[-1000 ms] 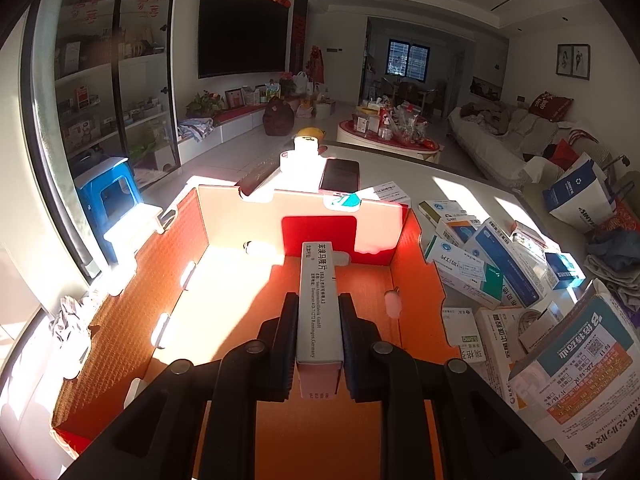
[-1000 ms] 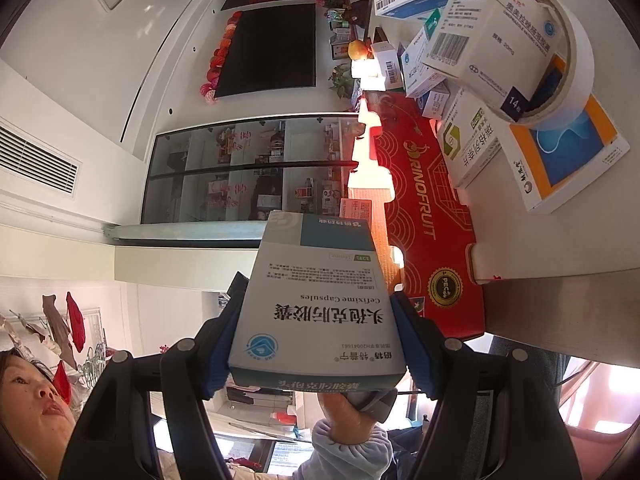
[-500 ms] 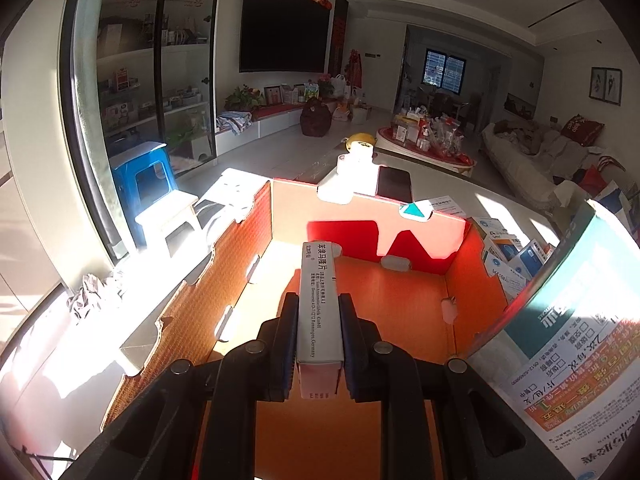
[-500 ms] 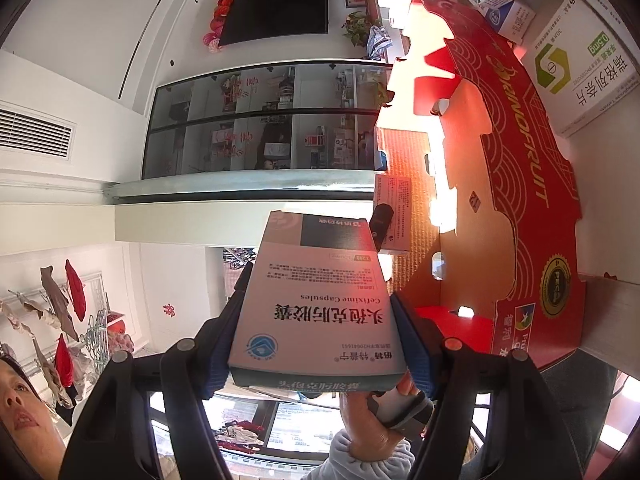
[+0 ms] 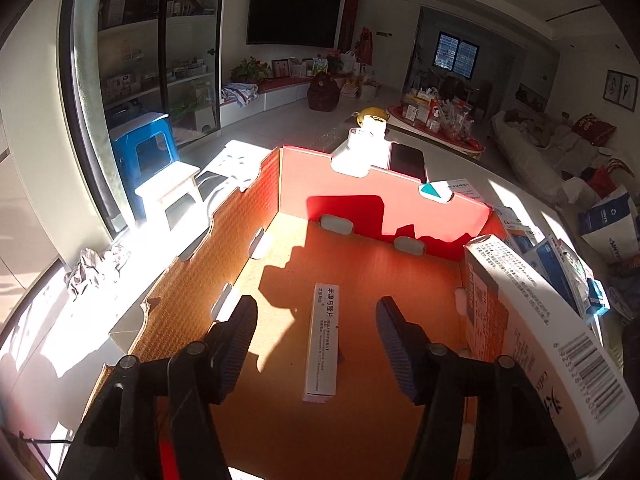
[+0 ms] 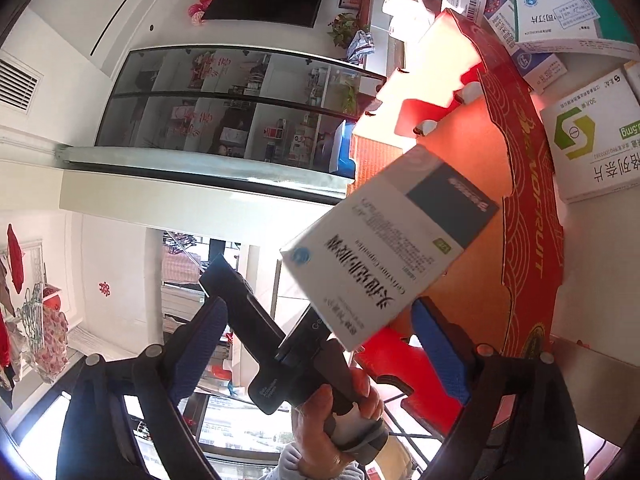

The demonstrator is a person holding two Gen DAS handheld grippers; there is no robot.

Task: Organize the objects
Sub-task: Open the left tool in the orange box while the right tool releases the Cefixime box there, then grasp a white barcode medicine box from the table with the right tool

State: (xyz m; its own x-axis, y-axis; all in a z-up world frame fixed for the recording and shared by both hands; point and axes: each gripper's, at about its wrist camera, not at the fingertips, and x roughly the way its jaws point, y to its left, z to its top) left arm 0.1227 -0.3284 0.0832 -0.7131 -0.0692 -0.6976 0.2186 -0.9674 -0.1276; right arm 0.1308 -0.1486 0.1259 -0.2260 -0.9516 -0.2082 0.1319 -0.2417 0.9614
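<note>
An open red and orange cardboard box fills the left wrist view. A narrow white medicine box lies on its floor between the fingers of my left gripper, which is open and clear of it. A large white and grey capsule box is tilted in the air over the cardboard box, free of my right gripper, which is open. The same capsule box shows at the right edge of the left wrist view, by the cardboard box's right wall.
Several medicine boxes lie on the white table right of the cardboard box, also in the left wrist view. A phone and a white bottle stand behind the box. A white stool and a blue stool stand left.
My left gripper opened and let the narrow box drop onto the cardboard box's floor. My right gripper opened and the capsule box left its fingers, tilting down over the cardboard box.
</note>
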